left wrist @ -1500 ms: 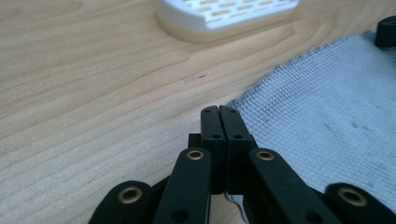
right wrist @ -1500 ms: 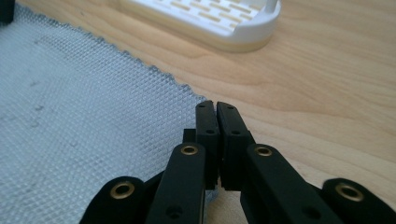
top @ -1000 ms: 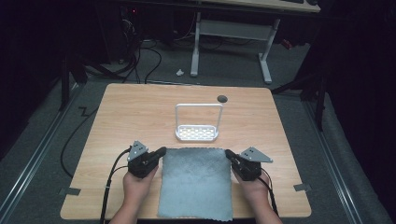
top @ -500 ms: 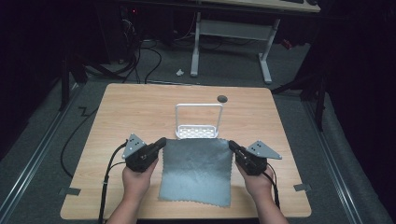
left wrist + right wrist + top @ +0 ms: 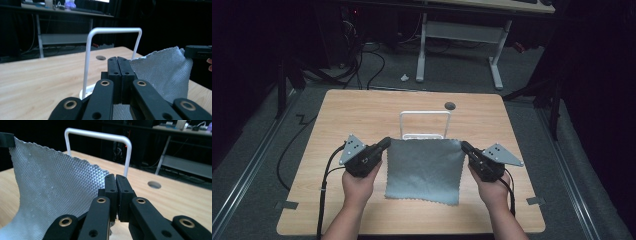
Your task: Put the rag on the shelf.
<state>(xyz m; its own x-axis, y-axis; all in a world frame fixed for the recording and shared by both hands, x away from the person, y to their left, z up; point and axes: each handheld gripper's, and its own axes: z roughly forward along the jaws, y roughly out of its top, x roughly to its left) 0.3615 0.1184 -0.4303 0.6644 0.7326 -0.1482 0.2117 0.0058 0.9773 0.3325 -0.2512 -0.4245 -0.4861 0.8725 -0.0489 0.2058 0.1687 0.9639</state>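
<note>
A grey waffle-weave cloth point(image 5: 424, 170) hangs stretched between the two grippers over the near middle of the wooden table point(image 5: 362, 107). The left gripper point(image 5: 383, 144) has its jaws pressed together on the cloth's far left corner, and the right gripper point(image 5: 465, 147) pinches the far right corner the same way. In the left gripper view the black jaws meet with no gap, and the cloth point(image 5: 162, 72) rises just to their right; the right gripper's tip point(image 5: 198, 51) shows at the cloth's far top corner. In the right gripper view the jaws are likewise closed, with the cloth point(image 5: 50, 195) spreading up and to the left from them. The lower edge of the cloth seems to rest on the table near the person's side, though the high view is too dim to be sure.

Directly behind the cloth's raised edge stands a white wire rack point(image 5: 424, 125), an upright hoop on a small perforated base; the cloth's top edge sits just in front of it and covers part of its base in the high view. A round cable hole point(image 5: 450, 105) lies in the table beyond the rack. Past the far edge, on the floor, stand the white legs of another desk point(image 5: 462, 40) among dark cables point(image 5: 362, 65).
</note>
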